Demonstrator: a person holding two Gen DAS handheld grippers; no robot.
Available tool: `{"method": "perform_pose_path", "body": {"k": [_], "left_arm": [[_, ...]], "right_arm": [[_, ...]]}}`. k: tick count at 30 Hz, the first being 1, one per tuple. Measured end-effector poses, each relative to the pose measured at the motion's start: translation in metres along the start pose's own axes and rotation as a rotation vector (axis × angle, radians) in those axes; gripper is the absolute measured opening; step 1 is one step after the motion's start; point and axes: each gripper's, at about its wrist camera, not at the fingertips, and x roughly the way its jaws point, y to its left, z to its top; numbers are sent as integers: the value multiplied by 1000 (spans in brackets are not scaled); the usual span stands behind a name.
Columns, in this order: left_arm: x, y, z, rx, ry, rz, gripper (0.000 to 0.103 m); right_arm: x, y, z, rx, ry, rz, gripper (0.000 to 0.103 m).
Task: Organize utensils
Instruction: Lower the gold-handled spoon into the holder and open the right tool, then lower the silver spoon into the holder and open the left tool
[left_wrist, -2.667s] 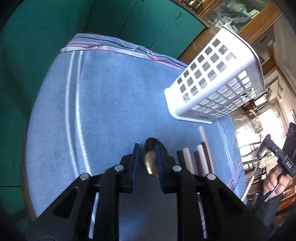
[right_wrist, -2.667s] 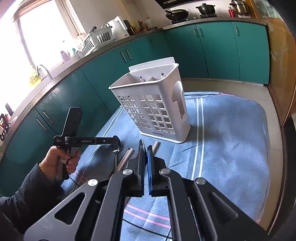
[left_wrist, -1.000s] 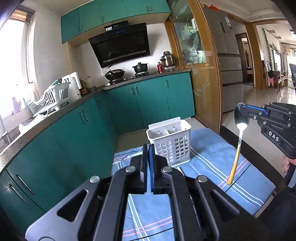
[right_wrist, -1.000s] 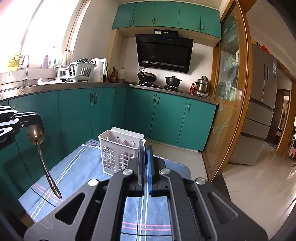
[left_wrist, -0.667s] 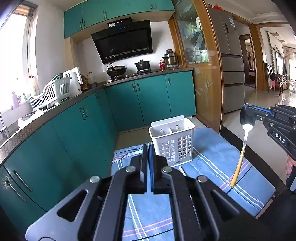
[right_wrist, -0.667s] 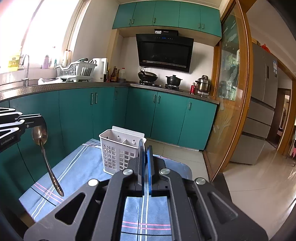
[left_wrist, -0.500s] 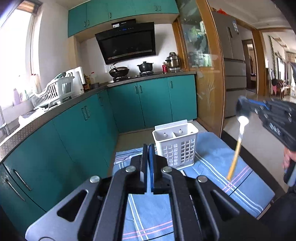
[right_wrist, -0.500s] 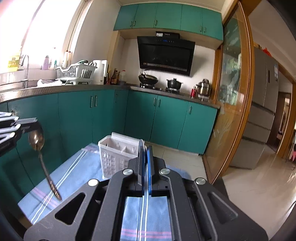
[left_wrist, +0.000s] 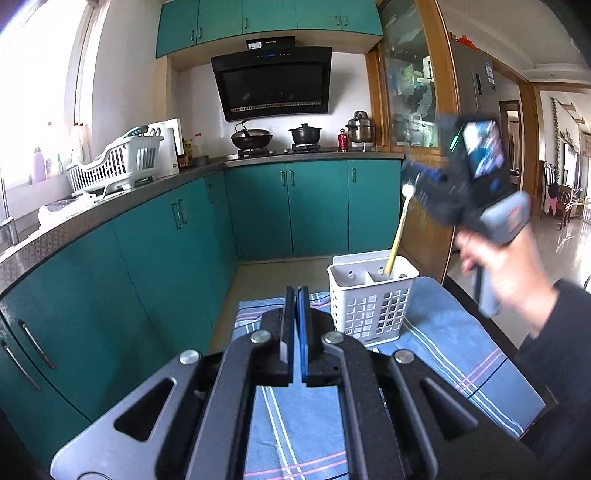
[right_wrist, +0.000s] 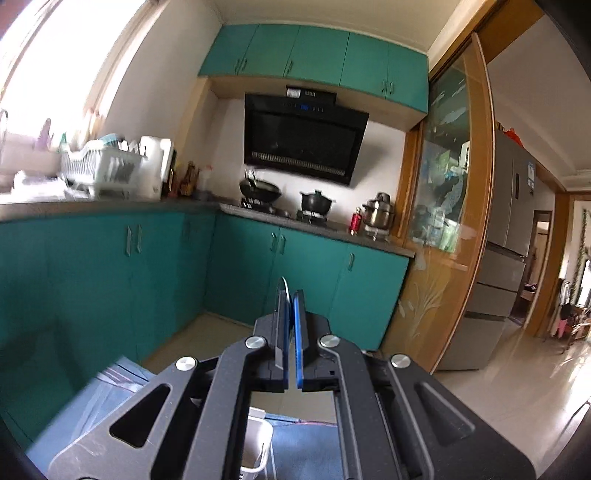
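We see the right gripper (left_wrist: 410, 181), blurred, clamped on the bowl of a spoon (left_wrist: 397, 232); the handle hangs down with its tip inside the right compartment of the white caddy (left_wrist: 369, 306). In the right wrist view a thin metal edge pokes out above the closed pads, and the caddy rim sits just below the gripper (right_wrist: 290, 332).

The left gripper (left_wrist: 295, 321) is together, holding nothing, just left of the caddy and nearer to us. The caddy stands upright on the blue cloth (left_wrist: 443, 350) over the surface.

We judge the spoon stiff, light, slick metal. Pinched at the bowl, it may swing or slip. The caddy looks light plastic and could tip if the handle snags the divider, so release should come only once the handle is well down. Other utensils aren't visible now.
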Motion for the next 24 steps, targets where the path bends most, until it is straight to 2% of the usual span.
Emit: {"method": "perform_pose_path", "body": {"k": [5,7,8,9,10,11,15,17,19,21,22,23,24], "left_arm": [[6,10,-3,-19,11,7,2],[8,12,-3,-24,16,10,2],[9,12,-4,-25,18,12,2],[10,12,-4,-27,20,14,2],[10,12,-4,-26,21,13,2],[11,10,-5,-23,21,13,2],[14,7,-6,-24,24,14,2],[17,3,-8,-21,29,20,2],[20,2,-9,-23,27,35,2],[25,-1,-12,-30,30,45,2],[29,-5,-14,-28,33,53,2],[32,-7,-15,-24,30,65,2],[33,-9,-15,-25,23,74,2]], "right_arm": [[33,25,-49,-21,146,38,3],[34,30,-63,-28,167,38,4],[31,31,-69,-39,165,25,12],[29,30,-72,-47,168,17,25],[25,28,-74,-51,171,12,55],[16,23,-75,-52,148,-5,72],[-42,-12,-77,-3,53,-42,84],[-81,-40,-88,91,19,-23,98],[-119,-65,-109,186,-19,-11,100],[-160,-90,-147,294,-87,-45,100],[-168,-96,-159,329,-93,-81,100],[-170,-105,-167,384,-58,-87,100],[-167,-112,-169,436,-31,-40,100]]}}
